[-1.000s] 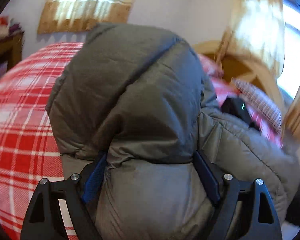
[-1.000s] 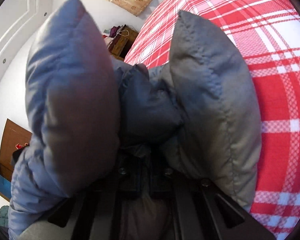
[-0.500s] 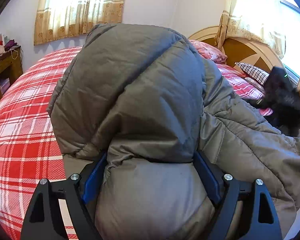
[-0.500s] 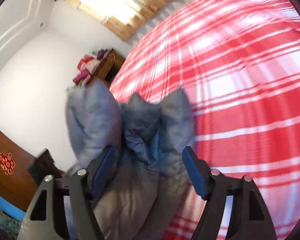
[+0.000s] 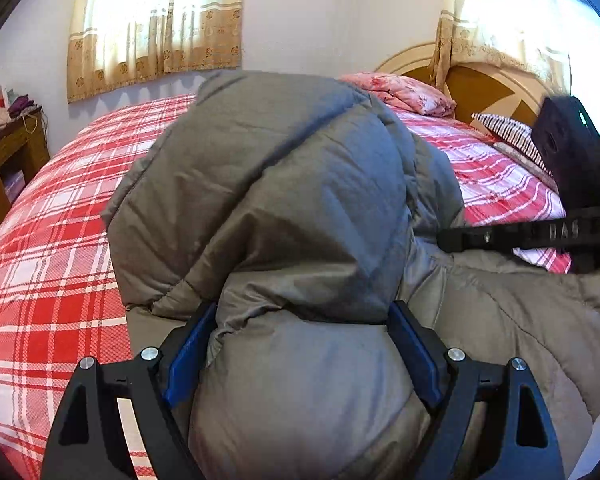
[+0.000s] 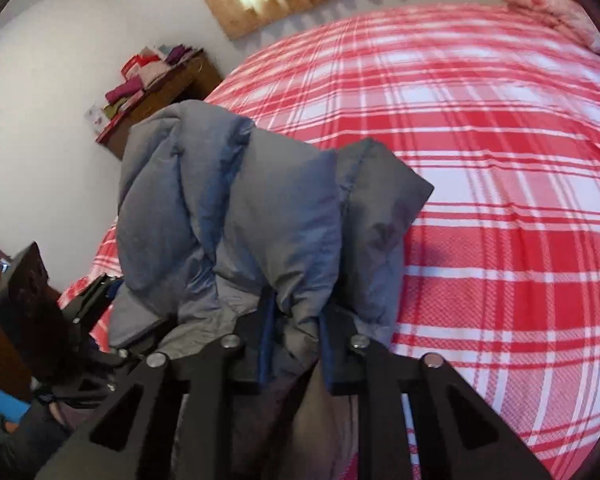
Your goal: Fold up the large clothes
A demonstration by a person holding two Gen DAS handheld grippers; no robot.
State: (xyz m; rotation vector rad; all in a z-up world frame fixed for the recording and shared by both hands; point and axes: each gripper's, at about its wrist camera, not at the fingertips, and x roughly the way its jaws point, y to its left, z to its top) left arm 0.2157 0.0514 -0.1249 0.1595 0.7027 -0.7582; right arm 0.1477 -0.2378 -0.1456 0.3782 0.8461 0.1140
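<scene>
A grey puffer jacket is held over a bed with a red and white plaid cover. My left gripper is shut on a thick bunch of the jacket, its blue pads wide apart around the padding. My right gripper is shut on another bunched part of the jacket, jaws close together. The right gripper shows in the left wrist view at the right, above the jacket's edge. The left gripper shows in the right wrist view at the lower left.
Pink folded bedding and a striped pillow lie by the wooden headboard. A wooden cabinet with folded clothes stands at the wall beside the bed. Curtained windows are behind. The plaid cover stretches wide to the right.
My right gripper opened, then closed again on a smaller bunch of the jacket, lower over the bed. My left gripper keeps the same grip; its view swung back toward the headboard.
</scene>
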